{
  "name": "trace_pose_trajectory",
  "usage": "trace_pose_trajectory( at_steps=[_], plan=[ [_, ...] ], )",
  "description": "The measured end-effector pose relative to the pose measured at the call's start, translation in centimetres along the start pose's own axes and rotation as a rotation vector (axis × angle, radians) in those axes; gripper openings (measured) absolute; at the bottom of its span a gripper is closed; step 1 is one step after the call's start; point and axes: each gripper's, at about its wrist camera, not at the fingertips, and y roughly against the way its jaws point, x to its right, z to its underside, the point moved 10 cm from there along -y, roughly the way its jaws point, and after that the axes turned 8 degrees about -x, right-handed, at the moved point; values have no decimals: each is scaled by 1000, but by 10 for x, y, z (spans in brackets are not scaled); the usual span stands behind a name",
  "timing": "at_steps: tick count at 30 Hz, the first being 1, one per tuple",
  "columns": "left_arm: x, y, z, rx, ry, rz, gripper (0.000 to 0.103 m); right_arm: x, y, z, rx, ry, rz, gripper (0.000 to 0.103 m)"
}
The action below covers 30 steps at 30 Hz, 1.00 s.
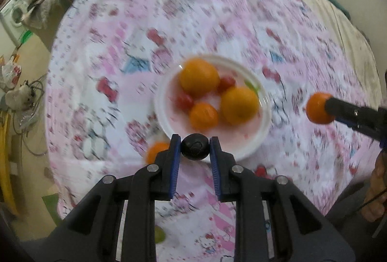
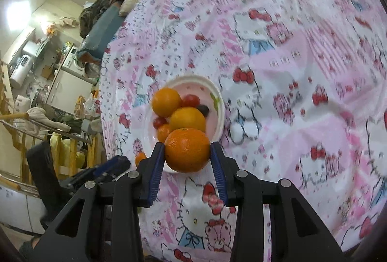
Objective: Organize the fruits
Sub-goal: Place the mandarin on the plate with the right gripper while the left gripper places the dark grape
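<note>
A white plate (image 1: 244, 141) lies on the pink cartoon-print sheet and holds two large oranges (image 1: 199, 77), a smaller orange (image 1: 204, 116) and cherry tomatoes (image 1: 184, 100). My left gripper (image 1: 195, 141) is shut on a small dark round fruit (image 1: 195, 149), held above the plate's near rim. In the right wrist view, my right gripper (image 2: 187, 148) is shut on an orange (image 2: 187, 156) just in front of the plate (image 2: 193, 79). That held orange (image 1: 319, 108) hangs to the right of the plate in the left wrist view. Another dark fruit (image 2: 204, 110) lies in the plate.
One small orange (image 1: 156, 152) lies on the sheet by the plate's left near side, partly behind my left finger. A pale green fruit (image 1: 159, 235) shows under the left gripper. The bed's left edge drops to a cluttered floor with a washing machine (image 1: 14, 12). A hand (image 1: 377, 189) is at right.
</note>
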Motion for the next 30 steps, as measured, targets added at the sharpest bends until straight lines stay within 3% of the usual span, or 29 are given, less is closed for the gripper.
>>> trace_pose_trajectory(
  at_steps=[5, 9, 17, 30],
  plan=[
    [-27, -3, -32, -5, 76, 13, 20, -10, -7, -27, 7, 63, 47, 40],
    [-45, -18, -46, -39, 145, 39, 20, -5, -21, -41, -19, 28, 18, 40],
    [-42, -55, -53, -129, 200, 124, 20, 6, -62, -58, -83, 19, 51, 40],
    [-41, -89, -75, -150, 202, 80, 21, 25, -107, -82, -134, 6, 93, 41]
  ],
)
